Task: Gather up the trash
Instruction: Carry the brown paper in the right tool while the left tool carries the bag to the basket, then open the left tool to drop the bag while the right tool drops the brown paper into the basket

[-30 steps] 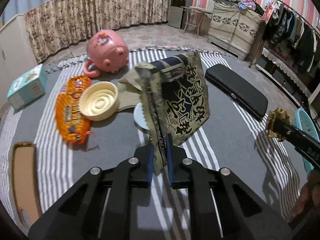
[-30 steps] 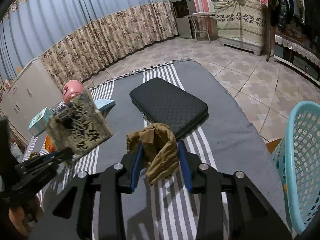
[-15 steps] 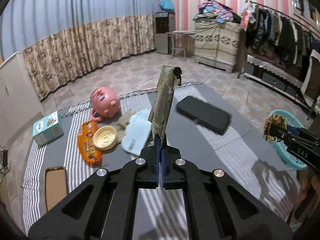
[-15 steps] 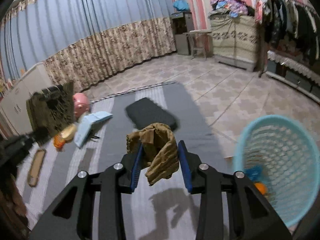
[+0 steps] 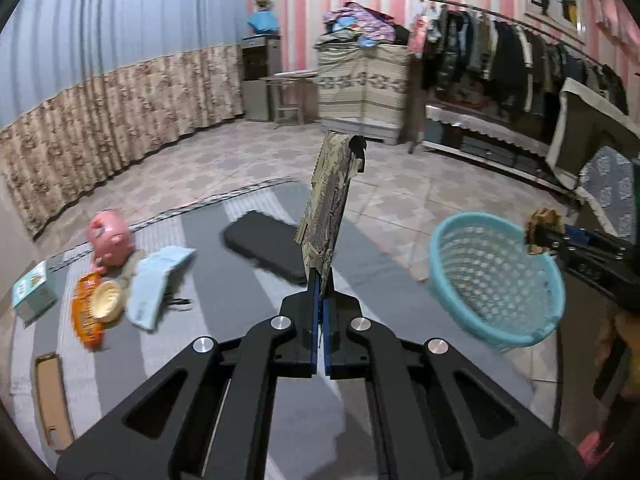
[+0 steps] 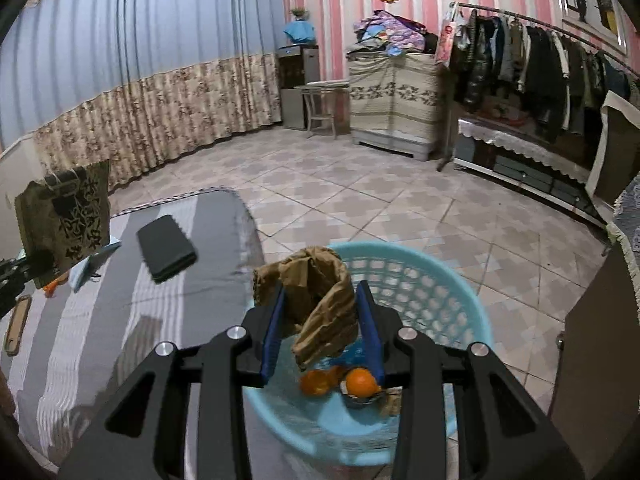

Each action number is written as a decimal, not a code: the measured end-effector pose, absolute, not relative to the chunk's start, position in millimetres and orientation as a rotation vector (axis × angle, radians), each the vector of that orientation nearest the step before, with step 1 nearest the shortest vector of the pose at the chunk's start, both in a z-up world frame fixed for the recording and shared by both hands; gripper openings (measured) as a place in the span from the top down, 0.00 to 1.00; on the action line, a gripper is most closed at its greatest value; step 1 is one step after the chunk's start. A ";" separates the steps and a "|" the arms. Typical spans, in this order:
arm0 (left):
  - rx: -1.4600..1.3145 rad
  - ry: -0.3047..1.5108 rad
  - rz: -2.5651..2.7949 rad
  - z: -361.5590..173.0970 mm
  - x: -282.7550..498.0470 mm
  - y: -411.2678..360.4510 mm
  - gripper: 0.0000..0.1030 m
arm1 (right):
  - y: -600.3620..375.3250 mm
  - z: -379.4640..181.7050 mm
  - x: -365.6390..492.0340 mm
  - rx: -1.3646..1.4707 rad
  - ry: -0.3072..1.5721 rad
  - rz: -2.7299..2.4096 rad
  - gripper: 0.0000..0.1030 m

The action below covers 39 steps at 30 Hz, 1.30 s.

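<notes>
My left gripper (image 5: 321,280) is shut on the bottom edge of a flat printed snack bag (image 5: 327,208), which stands edge-on above the striped mat; the same snack bag (image 6: 66,216) shows its black lettering at the left of the right wrist view. My right gripper (image 6: 322,308) is shut on a crumpled brown paper (image 6: 316,300) and hangs over the light blue basket (image 6: 432,280). Orange peels (image 6: 340,382) lie in the basket's bottom. From the left wrist view, the basket (image 5: 496,276) sits on the tiles at right, with the brown paper (image 5: 543,226) at its far rim.
On the grey striped mat (image 5: 248,312) lie a black case (image 5: 260,246), a pink pot (image 5: 111,238), a light blue pouch (image 5: 154,280), an orange packet (image 5: 86,312) with a cream lid (image 5: 106,295), a teal box (image 5: 32,292) and a brown cardboard strip (image 5: 50,400). A clothes rack (image 6: 540,64) lines the right wall.
Both grippers swung right and rose, carrying their loads. The snack bag turned edge-on to the left camera. The brown paper came from above the mat to over the blue basket.
</notes>
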<state>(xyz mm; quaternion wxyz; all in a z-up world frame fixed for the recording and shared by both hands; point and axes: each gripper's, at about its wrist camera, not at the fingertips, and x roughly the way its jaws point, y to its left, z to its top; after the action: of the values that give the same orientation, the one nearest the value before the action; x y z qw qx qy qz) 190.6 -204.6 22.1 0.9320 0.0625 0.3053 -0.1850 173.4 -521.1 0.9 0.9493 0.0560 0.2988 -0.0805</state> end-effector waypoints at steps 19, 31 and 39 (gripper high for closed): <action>0.238 0.681 -0.659 -23.9 189.5 -369.7 1.00 | -621.1 -32.8 165.3 0.323 0.623 -0.269 0.66; 0.201 0.686 -0.592 -39.8 214.5 -385.5 0.52 | -613.3 -54.6 185.9 0.292 0.683 -0.268 0.66; 0.145 0.614 -0.454 -16.1 224.6 -337.7 0.18 | -602.8 -59.8 194.4 0.274 0.700 -0.273 0.64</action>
<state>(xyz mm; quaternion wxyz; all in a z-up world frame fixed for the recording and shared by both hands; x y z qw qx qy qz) 224.6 -337.7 -16.1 0.9254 0.0705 0.2995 -0.2215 194.4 -602.8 -59.8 0.9211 0.1335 0.3409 -0.1328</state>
